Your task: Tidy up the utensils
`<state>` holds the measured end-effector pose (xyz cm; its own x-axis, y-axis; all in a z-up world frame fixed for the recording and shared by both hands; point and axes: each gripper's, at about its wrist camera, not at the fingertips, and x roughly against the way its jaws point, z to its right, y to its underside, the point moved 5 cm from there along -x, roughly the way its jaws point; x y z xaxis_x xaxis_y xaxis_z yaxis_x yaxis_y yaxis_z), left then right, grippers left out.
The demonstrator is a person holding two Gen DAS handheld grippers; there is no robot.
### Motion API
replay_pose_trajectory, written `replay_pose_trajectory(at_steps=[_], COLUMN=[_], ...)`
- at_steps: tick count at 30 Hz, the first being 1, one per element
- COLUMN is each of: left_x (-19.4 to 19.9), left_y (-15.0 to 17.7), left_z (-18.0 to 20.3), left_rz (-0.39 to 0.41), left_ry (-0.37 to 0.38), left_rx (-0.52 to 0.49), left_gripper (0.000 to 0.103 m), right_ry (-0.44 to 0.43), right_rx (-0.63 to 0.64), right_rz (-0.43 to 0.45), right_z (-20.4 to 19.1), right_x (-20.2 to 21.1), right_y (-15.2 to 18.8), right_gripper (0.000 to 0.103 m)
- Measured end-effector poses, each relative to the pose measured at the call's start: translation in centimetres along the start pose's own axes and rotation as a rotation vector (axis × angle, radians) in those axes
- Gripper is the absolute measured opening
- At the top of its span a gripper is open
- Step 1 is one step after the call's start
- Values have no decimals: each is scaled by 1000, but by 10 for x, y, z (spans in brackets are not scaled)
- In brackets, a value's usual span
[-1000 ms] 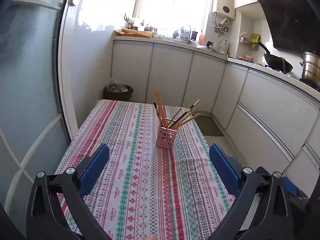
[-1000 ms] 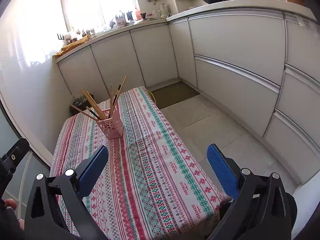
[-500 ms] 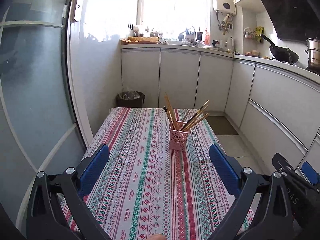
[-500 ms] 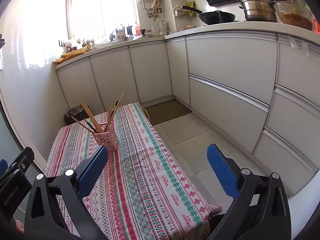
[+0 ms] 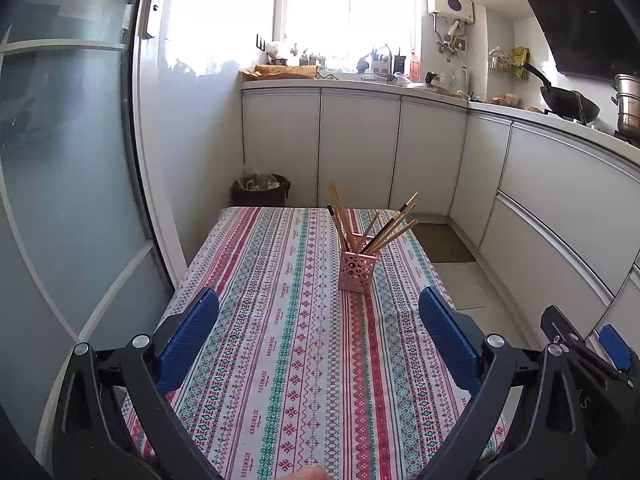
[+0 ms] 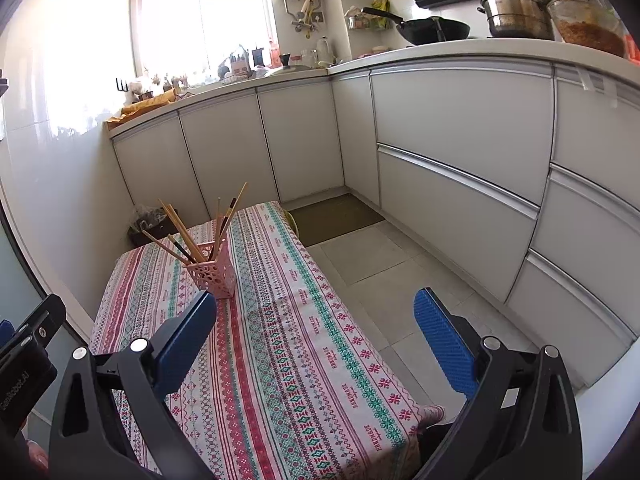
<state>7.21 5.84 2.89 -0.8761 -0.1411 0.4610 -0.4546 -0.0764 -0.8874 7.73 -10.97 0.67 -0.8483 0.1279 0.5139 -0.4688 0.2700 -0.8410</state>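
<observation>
A pink perforated holder [image 5: 357,271] stands on the striped tablecloth [image 5: 280,340], toward the table's far right. Several wooden chopsticks [image 5: 384,230] lean out of it in different directions. In the right wrist view the same holder [image 6: 214,274] sits just beyond the left blue pad. My left gripper [image 5: 319,324] hovers open over the near half of the table, well short of the holder, with nothing between its blue pads [image 5: 188,336]. My right gripper [image 6: 316,330] is open too, empty, above the table's right edge and the floor.
White kitchen cabinets [image 5: 360,148] wrap the back and right side, with a wok [image 6: 432,30] and steel pots [image 6: 516,8] on the counter. A dark bin [image 5: 260,190] stands past the table's far end. A glass door [image 5: 60,160] runs along the left. Tiled floor [image 6: 400,272] lies right of the table.
Both grippers have tilted upward and drawn back a little, so more wall and counter shows. The holder and chopsticks have not moved. Both stay open.
</observation>
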Motion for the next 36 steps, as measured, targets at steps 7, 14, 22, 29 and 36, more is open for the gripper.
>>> replay_pose_trajectory(at_steps=[7, 14, 22, 29, 36], left_x=[-1, -5, -9, -13, -13], left_y=[1, 3, 5, 7, 10], left_z=[3, 2, 3, 1, -2], left_rz=[-8, -27, -58, -97, -103], left_ry=[-1, -23, -16, -5, -13], left_rx=[-22, -21, -20, -7, 2], left_gripper=[96, 96, 96, 96, 96], right_ry=[-4, -10, -13, -16, -14], right_rx=[-2, -6, -7, -14, -14], right_rz=[-8, -19, -22, -24, -29], right_z=[-1, 0, 0, 1, 3], right_x=[-1, -2, -2, -2, -2], right_y=[1, 2, 2, 2, 3], right_gripper=[96, 96, 96, 96, 96])
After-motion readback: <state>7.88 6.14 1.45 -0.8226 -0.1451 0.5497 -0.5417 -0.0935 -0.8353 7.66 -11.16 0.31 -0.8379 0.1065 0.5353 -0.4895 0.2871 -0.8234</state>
